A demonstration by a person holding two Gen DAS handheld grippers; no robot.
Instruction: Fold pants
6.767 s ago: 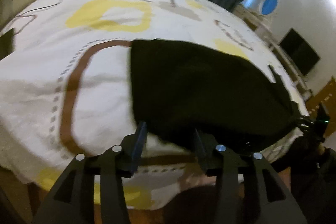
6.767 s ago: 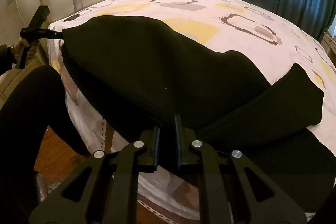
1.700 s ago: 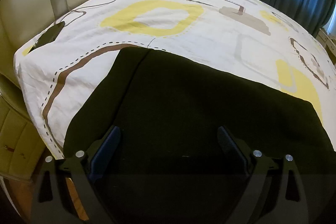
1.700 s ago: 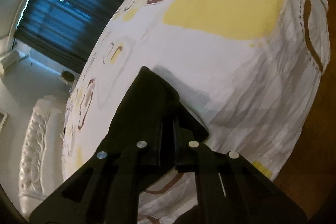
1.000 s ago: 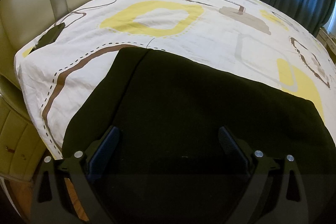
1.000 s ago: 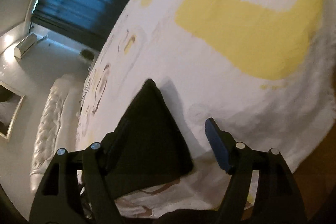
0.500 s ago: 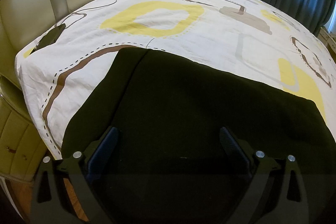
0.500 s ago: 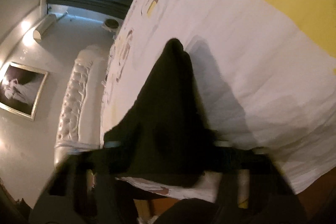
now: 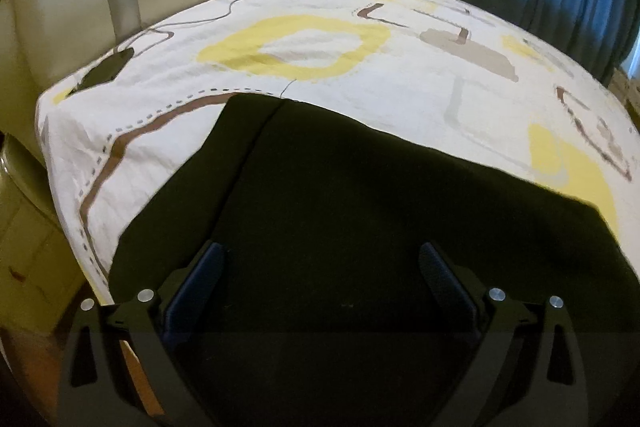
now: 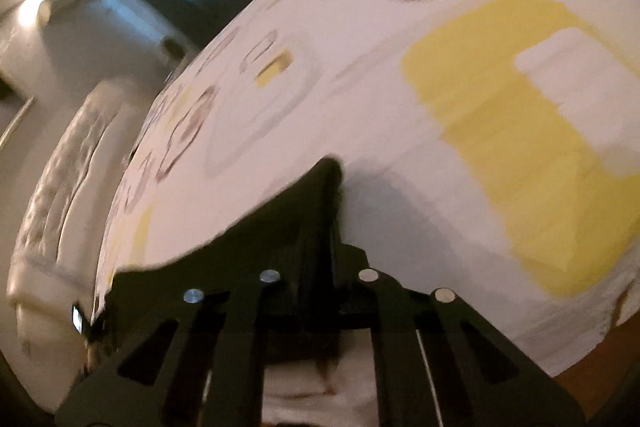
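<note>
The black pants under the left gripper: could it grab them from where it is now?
Probably yes. The left gripper has its jaws wide open right over the black pants, with nothing between them. The cloth lies flat on the bedspread, so pinching a layer may need a push down.

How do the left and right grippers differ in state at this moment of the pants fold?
The left gripper stands wide open over the black pants; the right gripper is shut on the pants' raised edge. The left view is sharp, the right blurred. Both point down at the patterned bedspread.
</note>
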